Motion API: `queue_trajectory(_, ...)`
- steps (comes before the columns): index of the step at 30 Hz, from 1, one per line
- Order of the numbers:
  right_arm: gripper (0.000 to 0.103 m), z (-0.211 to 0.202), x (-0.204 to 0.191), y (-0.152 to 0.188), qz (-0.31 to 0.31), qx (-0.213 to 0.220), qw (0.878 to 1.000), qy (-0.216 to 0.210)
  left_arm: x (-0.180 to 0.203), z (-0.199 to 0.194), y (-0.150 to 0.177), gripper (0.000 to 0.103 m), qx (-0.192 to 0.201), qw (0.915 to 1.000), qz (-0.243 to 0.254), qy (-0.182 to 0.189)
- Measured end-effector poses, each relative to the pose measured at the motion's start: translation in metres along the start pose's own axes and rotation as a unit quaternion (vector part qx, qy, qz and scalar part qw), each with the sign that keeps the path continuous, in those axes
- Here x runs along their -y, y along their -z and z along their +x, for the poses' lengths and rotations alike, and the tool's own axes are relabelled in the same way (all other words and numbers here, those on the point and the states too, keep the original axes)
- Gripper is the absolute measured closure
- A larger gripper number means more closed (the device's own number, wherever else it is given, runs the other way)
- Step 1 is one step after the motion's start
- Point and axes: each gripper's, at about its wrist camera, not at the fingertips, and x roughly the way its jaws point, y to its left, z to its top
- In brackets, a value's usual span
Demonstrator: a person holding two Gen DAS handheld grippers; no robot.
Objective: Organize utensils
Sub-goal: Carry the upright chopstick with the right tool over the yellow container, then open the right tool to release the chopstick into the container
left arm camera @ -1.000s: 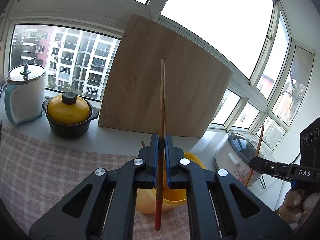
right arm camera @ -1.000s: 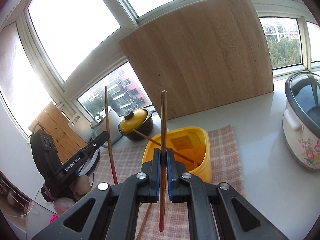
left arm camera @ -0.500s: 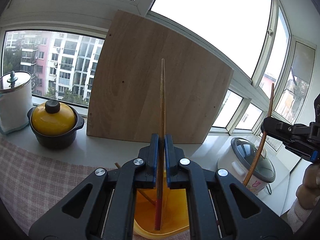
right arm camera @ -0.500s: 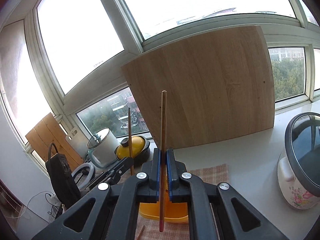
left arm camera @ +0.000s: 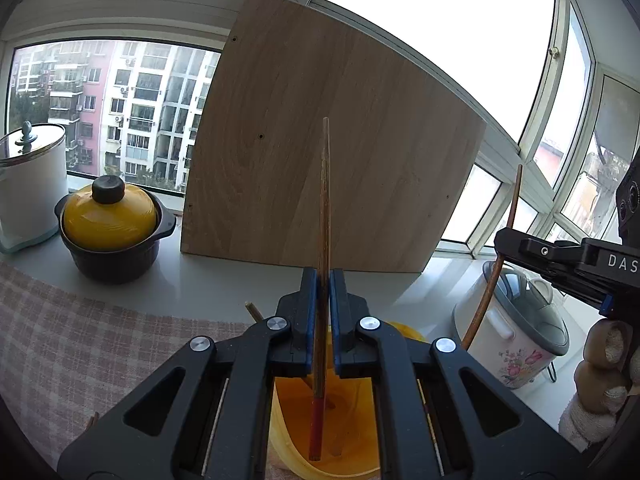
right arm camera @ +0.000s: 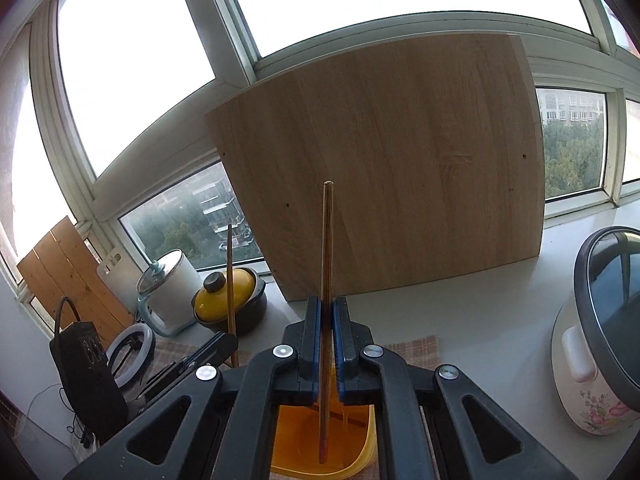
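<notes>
I've brought both grippers over the yellow bin (left arm camera: pixel 352 420); left gripper (left arm camera: pixel 324 320) and right gripper (right arm camera: pixel 327 340) each clench a chopstick (left arm camera: pixel 323 240), ends now above it, ready to lower.

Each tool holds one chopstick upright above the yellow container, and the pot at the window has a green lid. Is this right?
Not quite: the pot has a yellow lid, as the left wrist view shows. Each tool, left and right, does hold one chopstick above the yellow container.

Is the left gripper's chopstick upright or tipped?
Upright. The left gripper is shut on the chopstick, which runs straight up between its pads, red lower end hanging over the yellow holder.
</notes>
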Motion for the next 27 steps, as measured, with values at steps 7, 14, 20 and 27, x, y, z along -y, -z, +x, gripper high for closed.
queue_trajectory(7, 0.100, 0.009, 0.005, 0.012, 0.008, -0.021, 1.000, -0.005, 0.000, -0.006, 0.009, 0.099, -0.029, 0.9993, 0.024, -0.007)
queue_trajectory(14, 0.100, 0.018, 0.005, 0.024, 0.015, -0.047, 0.999, -0.020, 0.000, -0.012, 0.016, 0.099, -0.052, 0.9982, 0.028, -0.003)
queue_trajectory(20, 0.100, 0.024, 0.002, 0.042, 0.020, -0.070, 0.997, -0.027, 0.002, -0.019, 0.022, 0.099, -0.063, 0.9976, 0.029, -0.005)
queue_trajectory(27, 0.100, 0.025, 0.001, 0.057, 0.020, -0.093, 0.995, -0.030, 0.006, -0.027, 0.029, 0.099, -0.072, 0.9965, 0.042, -0.007)
